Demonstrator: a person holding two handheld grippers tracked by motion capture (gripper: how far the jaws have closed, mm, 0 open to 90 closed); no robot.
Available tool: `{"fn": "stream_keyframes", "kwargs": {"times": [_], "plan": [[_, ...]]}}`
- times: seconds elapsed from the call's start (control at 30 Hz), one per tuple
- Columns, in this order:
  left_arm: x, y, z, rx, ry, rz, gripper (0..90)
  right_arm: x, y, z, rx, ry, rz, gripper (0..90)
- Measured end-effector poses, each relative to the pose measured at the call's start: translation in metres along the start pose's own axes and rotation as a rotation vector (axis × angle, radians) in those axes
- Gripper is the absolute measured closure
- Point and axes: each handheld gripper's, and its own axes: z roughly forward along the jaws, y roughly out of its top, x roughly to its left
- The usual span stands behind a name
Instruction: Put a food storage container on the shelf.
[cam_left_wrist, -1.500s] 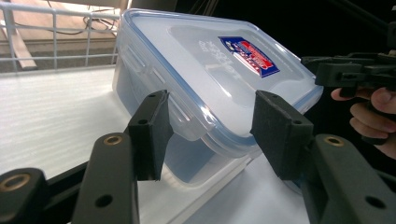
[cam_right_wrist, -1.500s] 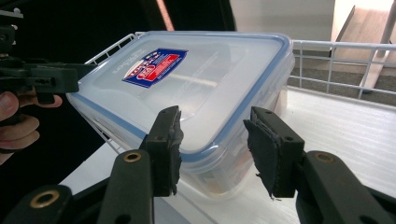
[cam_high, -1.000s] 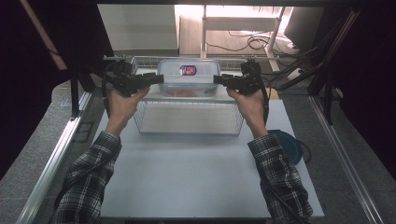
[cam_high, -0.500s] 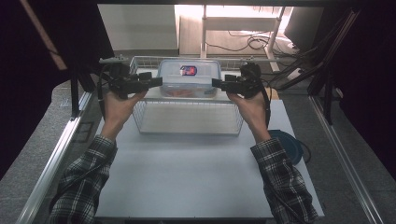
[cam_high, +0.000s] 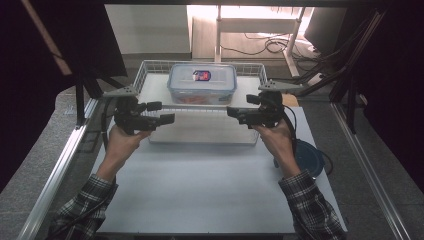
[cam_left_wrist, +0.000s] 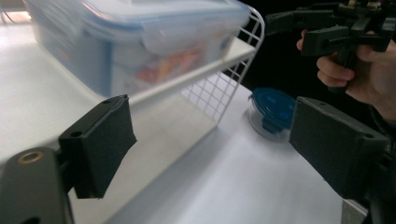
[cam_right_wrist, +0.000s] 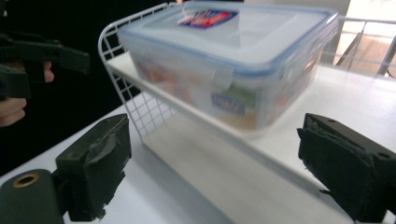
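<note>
Two grippers have let go. In the high view the left gripper (cam_high: 167, 118) and the right gripper (cam_high: 234, 112) now hang at the front corners of the white wire rack (cam_high: 150, 70), level with its upper shelf and apart from the clear lidded food box (cam_high: 202, 83) that sits on that shelf. A second ago, in the same view, both were up against the box's short ends; since then the hands have drawn back toward the person and outward, and both pairs of jaws have just been opening with nothing between them. My reading is that the box has been set down on the shelf and the placing step is over. A blue-lidded round container (cam_high: 307, 157) lies on the table by the right forearm, partly covered by it.

From the left gripper view, the jaws stand wide and empty. The box (cam_left_wrist: 135, 42) is blurred, its contents just orange smears, its far end cut off by the frame. The right gripper (cam_left_wrist: 322, 28) shows farther off, and the round container (cam_left_wrist: 273, 112) beyond the rack's corner.

From the right gripper view, the jaws are likewise spread with nothing between them. The box (cam_right_wrist: 229, 60) is soft with blur; its lid label cannot be read. The left gripper (cam_right_wrist: 70, 58) is cropped at the frame's edge.
</note>
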Motion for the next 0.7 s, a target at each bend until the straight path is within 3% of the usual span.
{"fn": "stream_keyframes", "kwargs": {"times": [0.3, 0.47, 0.7], "plan": [[-0.016, -0.035, 0.000, 0.037, -0.001, 0.025, 7.4, 0.007, -0.027, -0.019, 0.014, 0.014, -0.022, 6.5], [-0.021, -0.052, 0.000, 0.037, 0.023, 0.042, 5.9, 0.012, -0.042, -0.028, 0.028, 0.006, -0.061, 5.0], [-0.029, -0.076, 0.001, 0.063, 0.058, 0.072, 4.8, 0.018, -0.065, -0.034, 0.054, 0.012, -0.073, 4.7]]}}
